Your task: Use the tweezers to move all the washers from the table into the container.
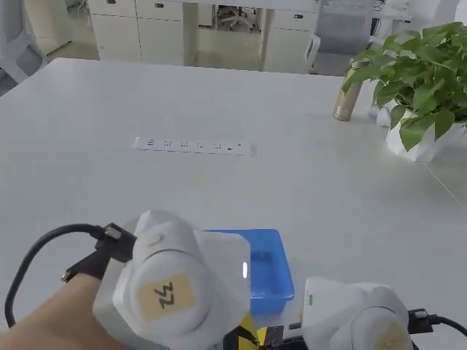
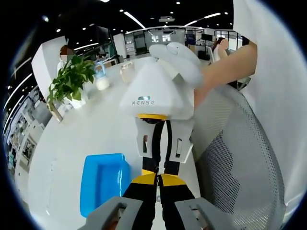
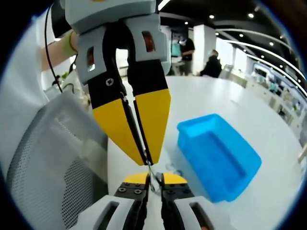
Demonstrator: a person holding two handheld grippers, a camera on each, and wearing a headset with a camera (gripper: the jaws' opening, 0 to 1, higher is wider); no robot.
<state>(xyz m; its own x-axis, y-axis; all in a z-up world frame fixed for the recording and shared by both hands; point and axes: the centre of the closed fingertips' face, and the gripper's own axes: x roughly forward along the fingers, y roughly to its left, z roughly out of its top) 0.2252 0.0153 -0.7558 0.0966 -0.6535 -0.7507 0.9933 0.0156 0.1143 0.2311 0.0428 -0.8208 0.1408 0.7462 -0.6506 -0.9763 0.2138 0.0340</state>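
"XENSE" lettering on right claw [image 2: 159,178]

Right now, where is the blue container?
The blue container sits on the white table at the bottom centre of the head view, nearer the person than the power strip, with the potted plant far off to the right.

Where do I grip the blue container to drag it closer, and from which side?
Pinch the rim of the blue container on the wall nearest the tools, coming straight down, one jaw inside and one outside. It sits open side up with thin upright walls. The left tool looks shut on the tweezers, so probably use the right tool.
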